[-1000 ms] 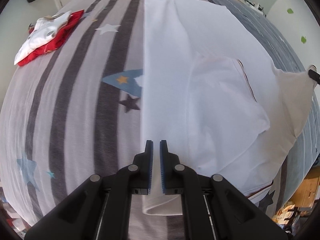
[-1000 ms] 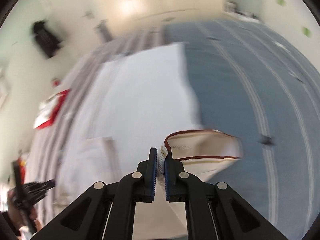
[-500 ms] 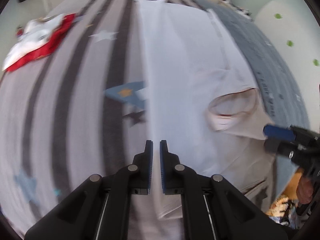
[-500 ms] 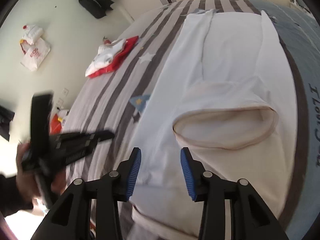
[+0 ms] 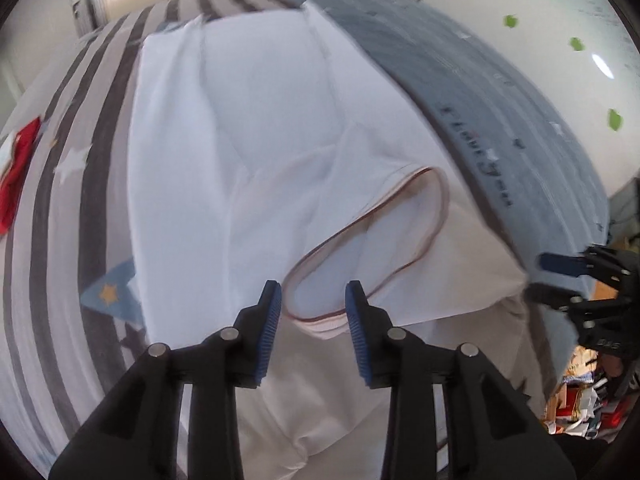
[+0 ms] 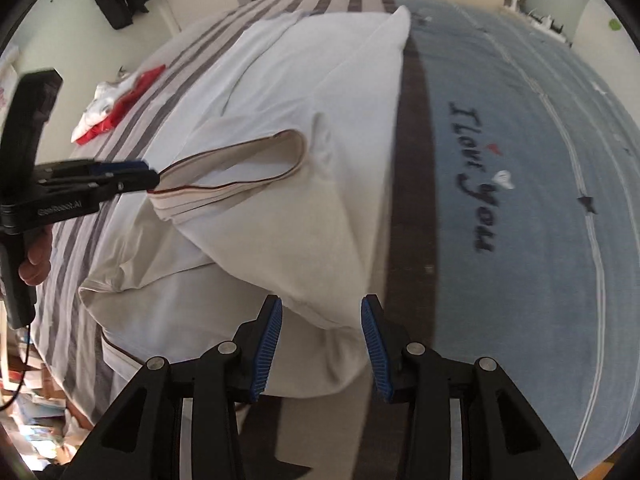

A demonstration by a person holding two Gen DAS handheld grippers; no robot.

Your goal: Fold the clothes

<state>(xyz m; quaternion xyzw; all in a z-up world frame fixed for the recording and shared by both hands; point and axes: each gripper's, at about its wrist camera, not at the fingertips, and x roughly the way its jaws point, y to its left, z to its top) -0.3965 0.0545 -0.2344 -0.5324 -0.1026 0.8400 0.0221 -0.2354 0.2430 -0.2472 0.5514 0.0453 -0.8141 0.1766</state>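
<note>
Both grippers have let go of the white shirt [image 5: 248, 128]. The left gripper [image 5: 313, 304], jaws opening, hovers over its red-trimmed collar [image 5: 372, 240]; the right gripper [image 6: 321, 324] stands part-open, empty, above a folded shoulder.

A white T-shirt [image 5: 256, 128] lies lengthwise along the bed, partly folded — one side is turned in over the body, leaving long creases down the cloth. Its collar [image 6: 256, 168], edged with a thin red-brown line, gapes in an open loop and lifts off the fabric below. The near shoulder end is bunched and rumpled — the far hem lies flatter.
</note>
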